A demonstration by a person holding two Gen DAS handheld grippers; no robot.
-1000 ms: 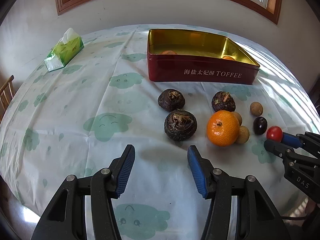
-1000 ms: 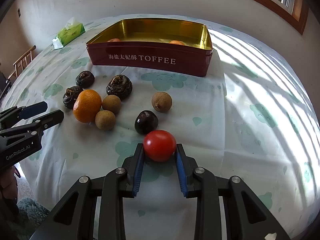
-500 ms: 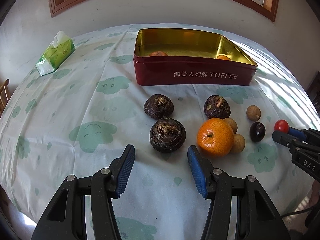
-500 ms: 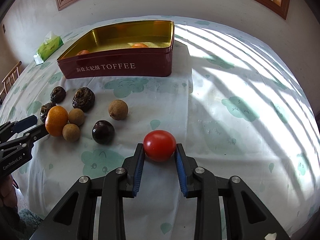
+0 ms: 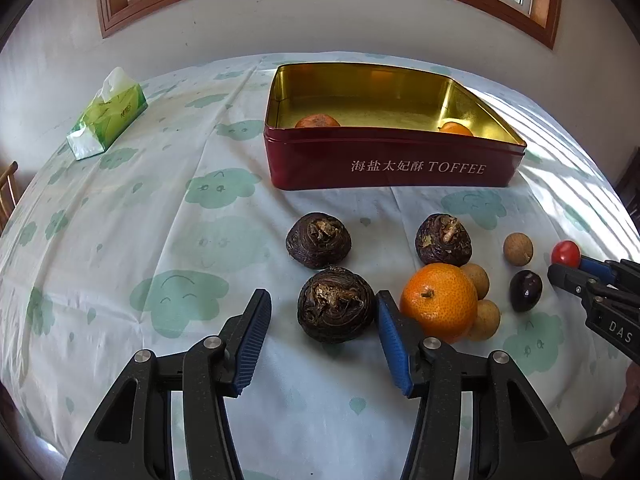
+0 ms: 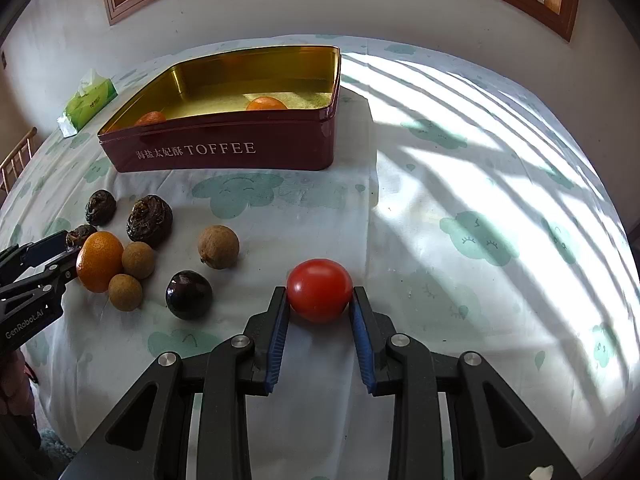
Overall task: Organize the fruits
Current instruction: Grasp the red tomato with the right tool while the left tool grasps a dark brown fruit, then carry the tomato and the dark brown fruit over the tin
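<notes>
My left gripper (image 5: 323, 295) hangs low over the table with its jaws closing around a dark water chestnut (image 5: 336, 308). The right pad is beside the chestnut and a gap shows at the left pad. An orange (image 5: 438, 307), two more chestnuts (image 5: 319, 240), small brown longans (image 5: 518, 249) and a dark round fruit (image 5: 526, 290) lie close by. My right gripper (image 6: 319, 292) is shut on a red tomato (image 6: 320, 290), right of the pile. The red toffee tin (image 6: 224, 148) stands behind, open, with two oranges (image 6: 266, 103) inside.
A green tissue box (image 5: 108, 118) lies at the far left of the round table. A wooden chair (image 5: 8, 184) shows past the left table edge. The wall and window stand just behind the tin. Sunlit cloth (image 6: 480, 160) stretches right of the tin.
My left gripper moved forward until the nearest chestnut sits between its jaws, which have narrowed. My right gripper carried the tomato to the right, away from the fruit pile.
</notes>
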